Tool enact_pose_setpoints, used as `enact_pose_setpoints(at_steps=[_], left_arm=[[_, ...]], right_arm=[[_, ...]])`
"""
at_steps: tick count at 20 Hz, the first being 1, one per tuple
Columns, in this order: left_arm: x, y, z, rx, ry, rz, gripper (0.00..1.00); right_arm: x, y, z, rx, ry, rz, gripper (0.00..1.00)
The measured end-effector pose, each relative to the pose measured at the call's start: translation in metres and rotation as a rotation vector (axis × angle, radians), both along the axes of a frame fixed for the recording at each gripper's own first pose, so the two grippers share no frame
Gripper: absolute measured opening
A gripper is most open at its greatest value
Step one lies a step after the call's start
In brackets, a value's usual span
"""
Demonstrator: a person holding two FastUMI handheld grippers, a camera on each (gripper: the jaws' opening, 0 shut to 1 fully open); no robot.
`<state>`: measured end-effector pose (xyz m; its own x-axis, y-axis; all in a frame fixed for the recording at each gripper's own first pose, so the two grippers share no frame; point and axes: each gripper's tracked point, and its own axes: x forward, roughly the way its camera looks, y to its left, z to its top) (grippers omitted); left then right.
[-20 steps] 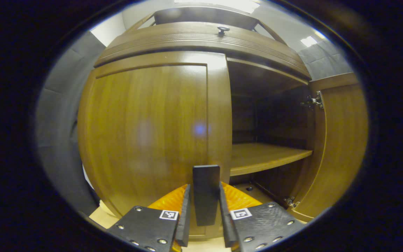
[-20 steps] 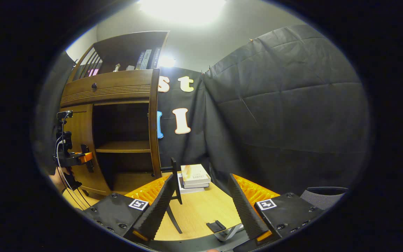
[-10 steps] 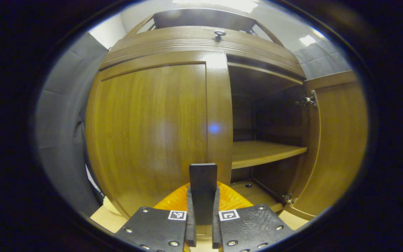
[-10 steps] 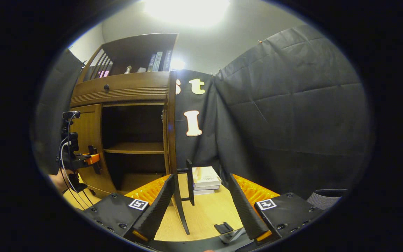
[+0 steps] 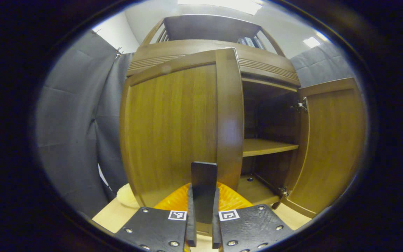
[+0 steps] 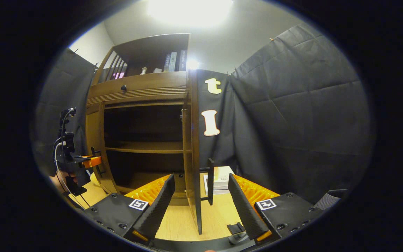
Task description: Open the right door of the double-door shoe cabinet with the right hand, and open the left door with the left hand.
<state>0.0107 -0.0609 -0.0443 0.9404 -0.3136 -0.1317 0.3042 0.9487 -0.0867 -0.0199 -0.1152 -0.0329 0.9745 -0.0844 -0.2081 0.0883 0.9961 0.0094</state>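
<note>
Cabinet point(image 6: 142, 87) stands on table point(image 6: 177, 224). Right door point(image 5: 327, 147) swung wide; left door point(image 5: 173, 129) part open. Left gripper point(image 5: 203, 224) pinches left handle point(image 5: 204, 182). Right gripper point(image 6: 201, 206) jaws spread, holding nothing, near right handle point(image 6: 210, 180).

Glossy wood, matt black fittings

The shoe cabinet point(image 5: 201, 38) and its left door point(image 5: 173, 129) are brown wood with a smooth, glossy varnish showing grain; the door handle point(image 5: 204, 190) looks matt black. The left gripper point(image 5: 201, 224) has textured black plates with metal screws; the right gripper point(image 6: 201, 201) has ribbed dark pads point(image 6: 156, 206).
</note>
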Motion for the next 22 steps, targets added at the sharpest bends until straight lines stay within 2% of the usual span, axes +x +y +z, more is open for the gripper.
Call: enact_pose_setpoints(at_steps=[9,16,20,22], left_arm=[[-0.045,0.067,-0.009,-0.02,0.003,0.056,0.15],[-0.048,0.109,-0.005,-0.037,0.004,0.066,0.15],[-0.05,0.14,-0.004,-0.041,0.001,0.096,0.2],[-0.049,0.151,-0.007,-0.031,0.009,0.113,0.19]], right_arm=[[0.013,0.051,-0.006,-0.02,-0.003,0.183,0.96],[0.034,0.101,-0.004,-0.001,-0.034,0.293,0.96],[0.045,0.136,-0.01,0.022,-0.018,0.37,0.97],[0.049,0.149,-0.012,0.024,-0.014,0.397,0.98]])
